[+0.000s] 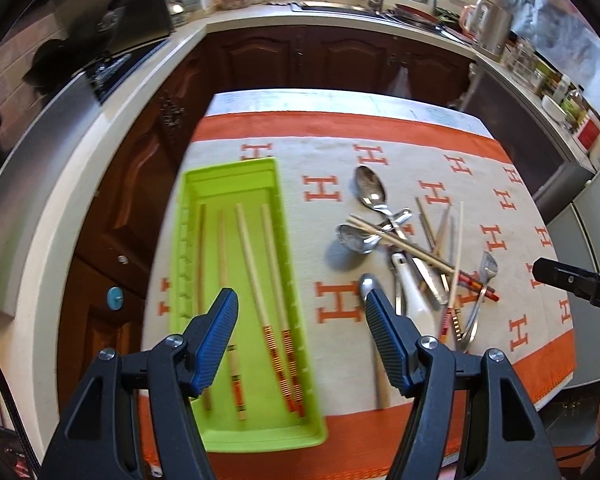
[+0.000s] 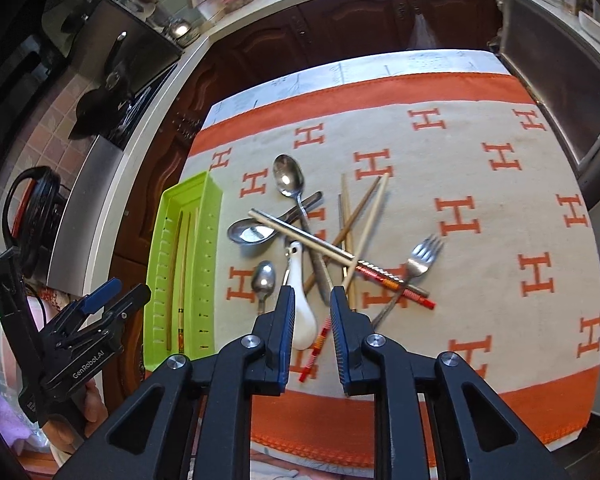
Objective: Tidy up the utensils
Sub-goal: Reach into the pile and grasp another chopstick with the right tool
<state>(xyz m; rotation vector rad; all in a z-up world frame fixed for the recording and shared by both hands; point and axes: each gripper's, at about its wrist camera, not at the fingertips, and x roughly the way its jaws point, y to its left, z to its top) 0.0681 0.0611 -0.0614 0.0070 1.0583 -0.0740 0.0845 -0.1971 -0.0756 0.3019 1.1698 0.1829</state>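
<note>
A lime green tray [image 1: 228, 176] [image 2: 212, 196] lies on the left of the cloth with several chopsticks [image 1: 256, 280] in it. To its right is a pile of utensils: metal spoons [image 1: 370, 188] [image 2: 288, 176], a white ceramic spoon [image 1: 414, 300] [image 2: 302, 312], loose chopsticks [image 1: 404, 244] [image 2: 312, 240] and a fork [image 2: 422, 258]. My left gripper [image 1: 298, 300] is open and empty, above the tray's right edge. My right gripper [image 2: 310, 296] is open and empty, above the white spoon's bowl.
The table has a white cloth with orange H marks and orange borders [image 1: 340, 124] [image 2: 460, 208]. Dark wood cabinets [image 1: 320, 56] and a kitchen counter [image 1: 100, 128] surround it. The left gripper also shows at the left of the right wrist view [image 2: 100, 296].
</note>
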